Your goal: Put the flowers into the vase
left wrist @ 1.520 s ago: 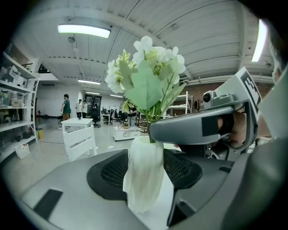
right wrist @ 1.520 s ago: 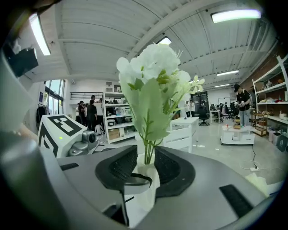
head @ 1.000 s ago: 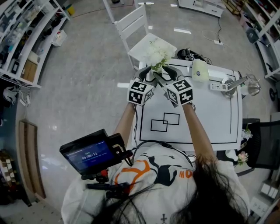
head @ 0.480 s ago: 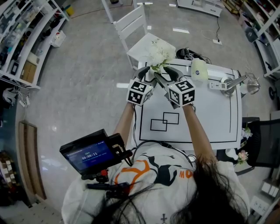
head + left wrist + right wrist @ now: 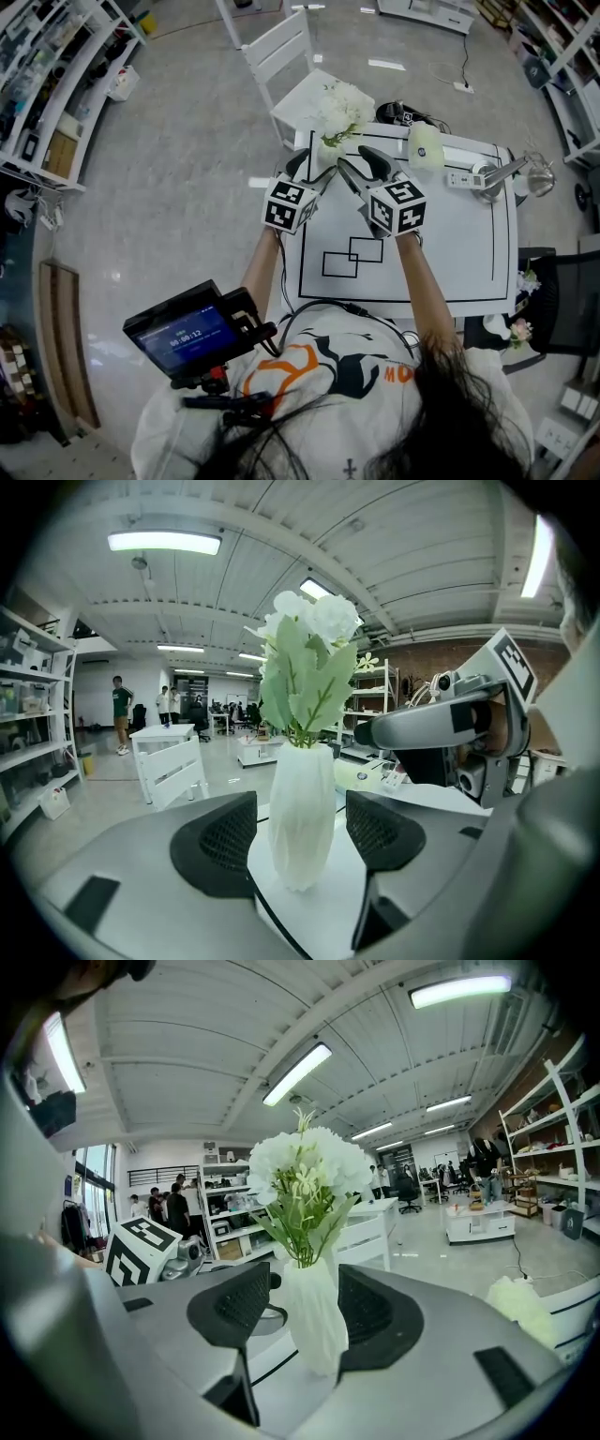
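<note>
My left gripper and right gripper are opening, vase between the jaws untouched, flowers in it; release step, and next probably calls for a straight pull-back without tipping it.

Head view looks steeply down; both gripper views closely face the same vase.

vase: white, twisty ridges | flowers: white | leaves: green | table: white, black line border, two black crossing boxes | chair: white | floor: grey, shiny | shirt: white, orange and dark print
</note>
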Motion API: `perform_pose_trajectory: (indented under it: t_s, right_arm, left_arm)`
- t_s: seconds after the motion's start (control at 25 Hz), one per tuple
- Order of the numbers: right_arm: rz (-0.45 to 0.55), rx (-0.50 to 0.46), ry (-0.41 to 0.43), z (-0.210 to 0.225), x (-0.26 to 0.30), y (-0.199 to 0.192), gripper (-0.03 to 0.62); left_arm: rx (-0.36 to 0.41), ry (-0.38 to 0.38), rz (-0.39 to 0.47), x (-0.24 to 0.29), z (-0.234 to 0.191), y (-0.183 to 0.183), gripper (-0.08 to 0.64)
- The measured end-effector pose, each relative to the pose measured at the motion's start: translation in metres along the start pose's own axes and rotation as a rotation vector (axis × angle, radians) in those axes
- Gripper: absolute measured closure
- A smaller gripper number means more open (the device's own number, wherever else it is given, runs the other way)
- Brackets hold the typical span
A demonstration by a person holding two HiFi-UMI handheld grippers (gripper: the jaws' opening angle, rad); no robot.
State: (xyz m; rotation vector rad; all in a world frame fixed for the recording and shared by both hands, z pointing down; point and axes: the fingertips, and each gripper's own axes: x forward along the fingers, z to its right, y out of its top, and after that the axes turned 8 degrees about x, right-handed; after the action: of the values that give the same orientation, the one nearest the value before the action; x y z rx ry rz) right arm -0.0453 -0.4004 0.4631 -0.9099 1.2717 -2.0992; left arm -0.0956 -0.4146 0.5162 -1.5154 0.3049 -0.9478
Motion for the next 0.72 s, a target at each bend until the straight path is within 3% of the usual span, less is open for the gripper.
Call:
perform_pose_trajectory:
  t_s: [0.24,0.36,0.72]
  right_arm:
    - [0.043,0.063,-0.022,-0.008,-0.021,-0.006,0.373]
    - [0.062,0.096,-0.028,-0.017,-0.032,-0.012,0.377]
    - [0.091,0.155,-0.054,-0.059,-0.059,-0.043,0.480]
  left_arm:
    - [-0.035,0.068,0.085,-0.042,-0.004,0.013,0.270]
    - [-0.010,0.069,0.084,-0.059,0.004,0.013,0.276]
    - [-0.059,-0.004,0.110,-0.102,0.045,-0.007,0.353]
